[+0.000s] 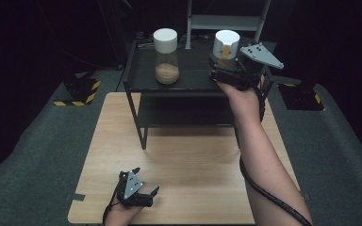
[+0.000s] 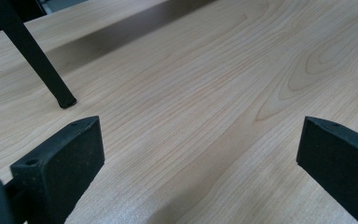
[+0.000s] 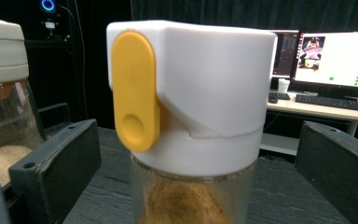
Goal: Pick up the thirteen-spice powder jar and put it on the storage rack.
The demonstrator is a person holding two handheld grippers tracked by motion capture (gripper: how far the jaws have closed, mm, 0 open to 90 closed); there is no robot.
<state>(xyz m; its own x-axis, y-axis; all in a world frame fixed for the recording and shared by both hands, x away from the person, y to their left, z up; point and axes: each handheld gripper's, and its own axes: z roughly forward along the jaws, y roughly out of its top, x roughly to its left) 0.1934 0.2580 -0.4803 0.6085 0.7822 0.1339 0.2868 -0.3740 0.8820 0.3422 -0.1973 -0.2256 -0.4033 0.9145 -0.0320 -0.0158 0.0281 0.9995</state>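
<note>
High view: right hand-held gripper (image 1: 226,63) is sitting at the yellow-tab jar (image 1: 226,44) on the black shelf (image 1: 188,77), jar standing right of a white-lid jar (image 1: 166,54). Left hand-held gripper (image 1: 143,181) is resting low on the surface (image 1: 193,160), released.
Left gripper view: jaws are gaping over bare wood, shelf leg (image 2: 37,60) nearby.
Right gripper view: jaws are standing wide apart, released, jar between them, untouched.

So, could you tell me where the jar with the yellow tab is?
The yellow-tab jar stands on the black shelf, right of the other jar, between the right gripper and its open jaws.
</note>
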